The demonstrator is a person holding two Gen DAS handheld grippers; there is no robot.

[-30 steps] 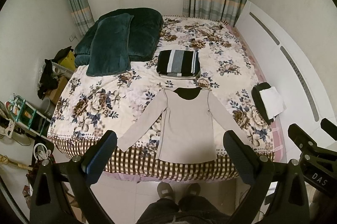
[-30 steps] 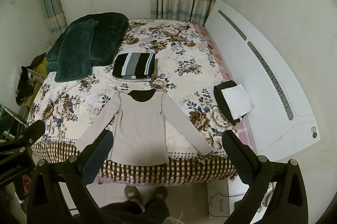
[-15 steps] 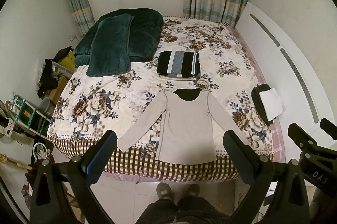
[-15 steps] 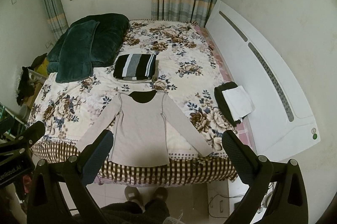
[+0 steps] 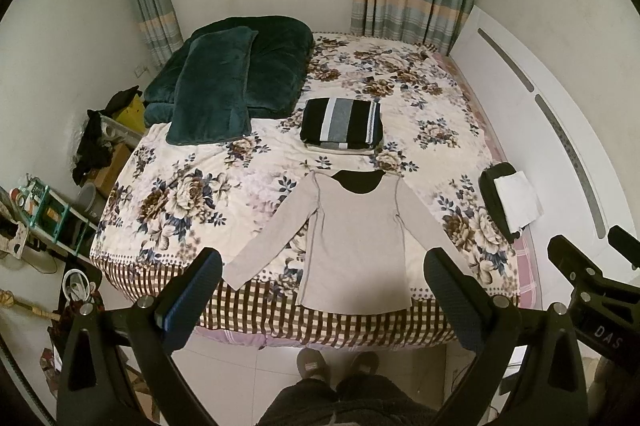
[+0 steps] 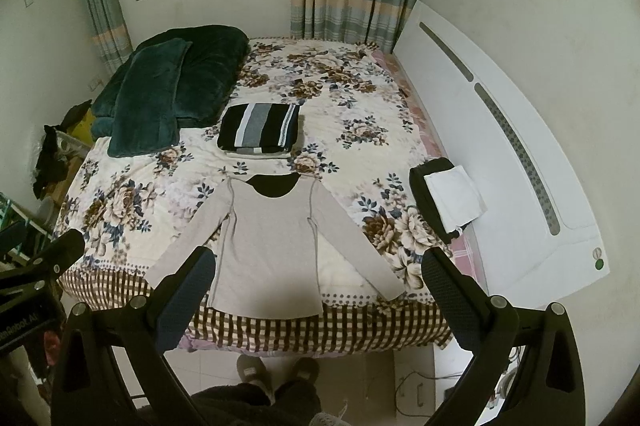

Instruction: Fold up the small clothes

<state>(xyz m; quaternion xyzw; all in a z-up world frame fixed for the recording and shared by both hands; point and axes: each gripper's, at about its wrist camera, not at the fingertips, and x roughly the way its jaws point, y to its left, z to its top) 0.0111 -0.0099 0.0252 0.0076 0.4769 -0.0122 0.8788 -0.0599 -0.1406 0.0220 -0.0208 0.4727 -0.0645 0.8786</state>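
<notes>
A beige long-sleeved top [image 5: 356, 246] lies flat with its sleeves spread at the near edge of the floral bed [image 5: 192, 193]; it also shows in the right wrist view [image 6: 268, 246]. A folded pile topped by a black, grey and white striped garment [image 5: 340, 123] sits behind it, also in the right wrist view [image 6: 260, 127]. My left gripper [image 5: 322, 282] is open and empty, held high above the bed's near edge. My right gripper [image 6: 318, 280] is open and empty at the same height.
A dark green blanket and pillow [image 5: 224, 85] lie at the bed's far left. A black and white folded item [image 5: 510, 203] sits at the right edge by the white headboard [image 5: 560, 129]. Cluttered shelves [image 5: 44, 209] stand left. The person's slippered feet [image 5: 336, 366] are on the floor.
Both grippers have drifted slightly; the bed and top sit a little lower in the views. Nothing on the bed has moved.
</notes>
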